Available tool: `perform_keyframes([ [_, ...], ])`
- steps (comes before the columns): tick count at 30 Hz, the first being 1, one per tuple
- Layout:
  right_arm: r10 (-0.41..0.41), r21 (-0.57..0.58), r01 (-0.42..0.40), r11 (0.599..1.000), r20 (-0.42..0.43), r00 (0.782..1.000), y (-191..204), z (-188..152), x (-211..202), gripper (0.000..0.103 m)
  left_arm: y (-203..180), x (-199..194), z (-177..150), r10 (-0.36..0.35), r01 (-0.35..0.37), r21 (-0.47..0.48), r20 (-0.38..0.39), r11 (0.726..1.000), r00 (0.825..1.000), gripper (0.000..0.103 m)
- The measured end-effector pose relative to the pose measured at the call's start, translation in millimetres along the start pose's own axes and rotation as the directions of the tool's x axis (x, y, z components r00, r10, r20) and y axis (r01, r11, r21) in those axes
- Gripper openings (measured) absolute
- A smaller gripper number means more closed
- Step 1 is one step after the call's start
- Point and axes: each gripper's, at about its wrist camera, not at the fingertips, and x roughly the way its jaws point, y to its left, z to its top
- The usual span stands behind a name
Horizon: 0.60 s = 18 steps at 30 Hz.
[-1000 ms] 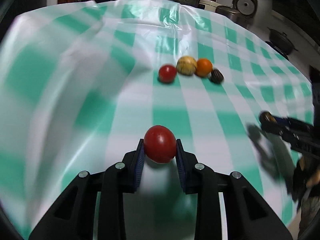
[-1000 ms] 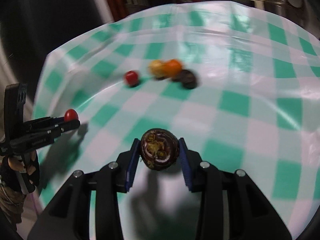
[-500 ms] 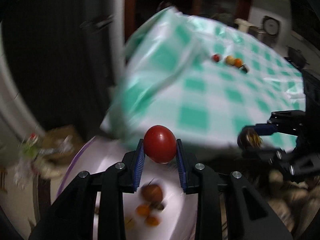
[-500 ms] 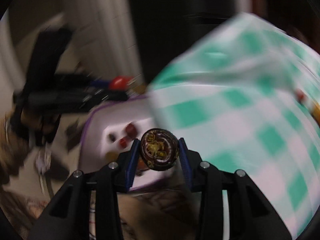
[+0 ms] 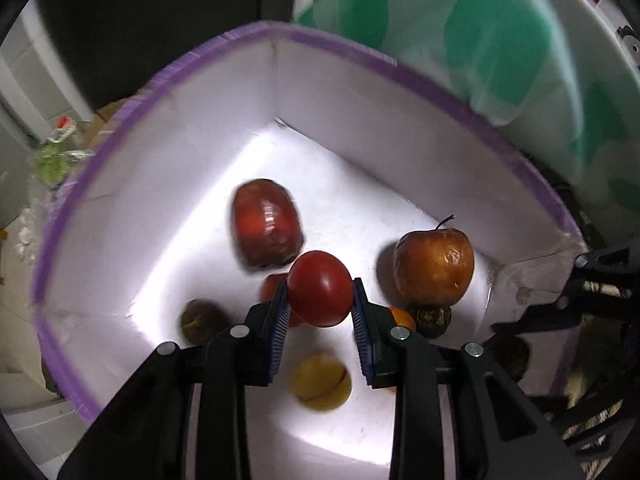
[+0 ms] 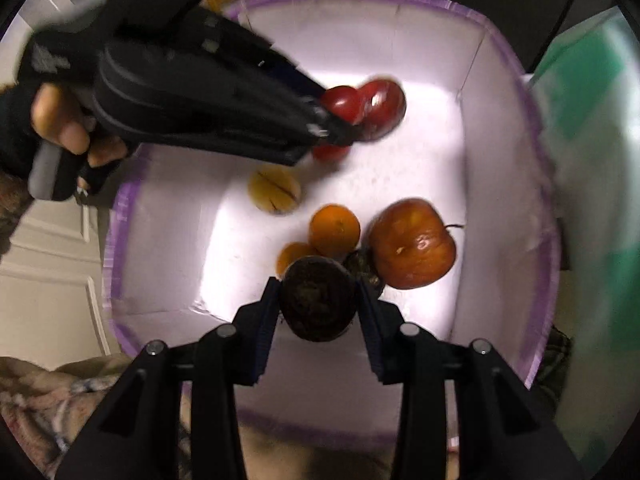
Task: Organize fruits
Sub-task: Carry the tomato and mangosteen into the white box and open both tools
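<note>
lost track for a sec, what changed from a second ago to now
Both hand-held grippers swung away from the checked table to hang over the purple-rimmed box. The left hand-held gripper still clamps the red tomato, and the right hand-held gripper still clamps the dark fruit. Nothing was released; the fruit already in the box lies below.

Both hand-held grippers have moved away from the desk with the checked cloth (image 5: 500,32) and now hang over the white box (image 5: 360,92), the left hand-held gripper (image 5: 320,312) with the tomato (image 5: 320,288), the right hand-held gripper (image 6: 318,308) with the dark fruit (image 6: 318,300).
</note>
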Motion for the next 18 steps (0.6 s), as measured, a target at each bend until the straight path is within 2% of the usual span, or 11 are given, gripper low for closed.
perform_keyframes([
  [5, -0.063, -0.075, 0.054, 0.996, -0.114, 0.991, 8.9, 3.0, 37.7, 0.039, -8.9, 28.5, 17.5, -0.034, 0.041, 0.058, -0.111, 0.997, 0.993, 0.029],
  [7, -0.081, -0.094, 0.069, 0.993, -0.132, 0.988, 12.5, 2.8, 43.8, 0.040, -9.3, 36.6, 17.6, 0.002, 0.012, 0.087, -0.159, 0.996, 0.987, 0.029],
  [10, -0.101, -0.119, 0.083, 0.989, -0.153, 0.983, 18.3, 2.5, 50.7, 0.040, -7.3, 41.2, 16.7, 0.020, -0.002, 0.092, -0.191, 0.996, 0.981, 0.029],
  [14, -0.104, -0.123, 0.087, 0.989, -0.143, 0.984, 22.0, 4.3, 49.0, 0.041, -7.2, 40.1, 13.3, 0.037, -0.018, 0.098, -0.190, 0.995, 0.981, 0.030],
  [18, -0.102, -0.116, 0.090, 0.989, -0.106, 0.989, 20.6, -2.1, 39.1, 0.064, -13.5, 39.7, 8.6, 0.068, -0.048, 0.115, -0.180, 0.992, 0.981, 0.030],
])
